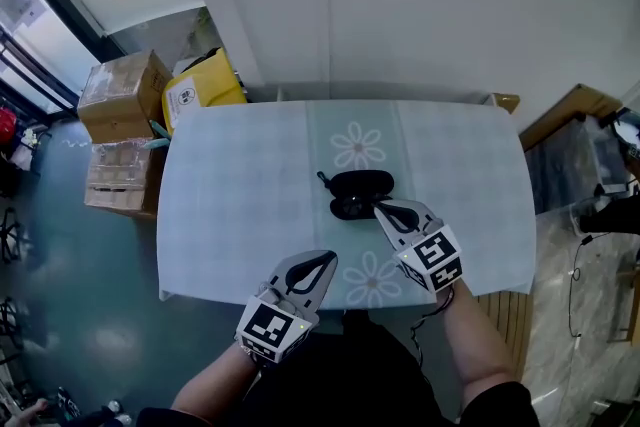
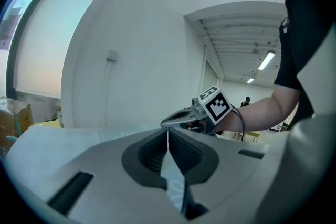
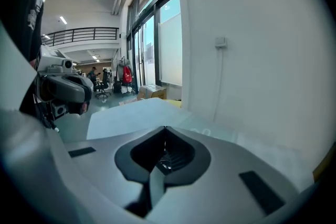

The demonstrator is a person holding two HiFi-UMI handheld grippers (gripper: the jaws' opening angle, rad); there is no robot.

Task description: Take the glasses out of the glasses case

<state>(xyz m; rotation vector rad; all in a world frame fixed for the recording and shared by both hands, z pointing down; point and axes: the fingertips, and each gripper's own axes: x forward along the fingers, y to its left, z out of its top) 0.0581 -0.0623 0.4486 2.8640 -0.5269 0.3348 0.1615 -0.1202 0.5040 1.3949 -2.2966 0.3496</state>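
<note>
The left gripper point(image 1: 327, 259) hangs low over the near edge of the table point(image 1: 230, 185), jaws pressed together on nothing, probably held back until it is needed to steady things. The right gripper point(image 1: 381, 207), also closed and empty, points its tip right at the glasses case point(image 1: 360, 189), apparently lining up to work on it. The case sits mid-table: black, glossy, oval, with a thin dark piece poking out at its upper left. Whether its lid is up I cannot tell.

Bright, even daylight from big windows; fisheye warping, dark vignetted corners, soft near-field blur.
</note>
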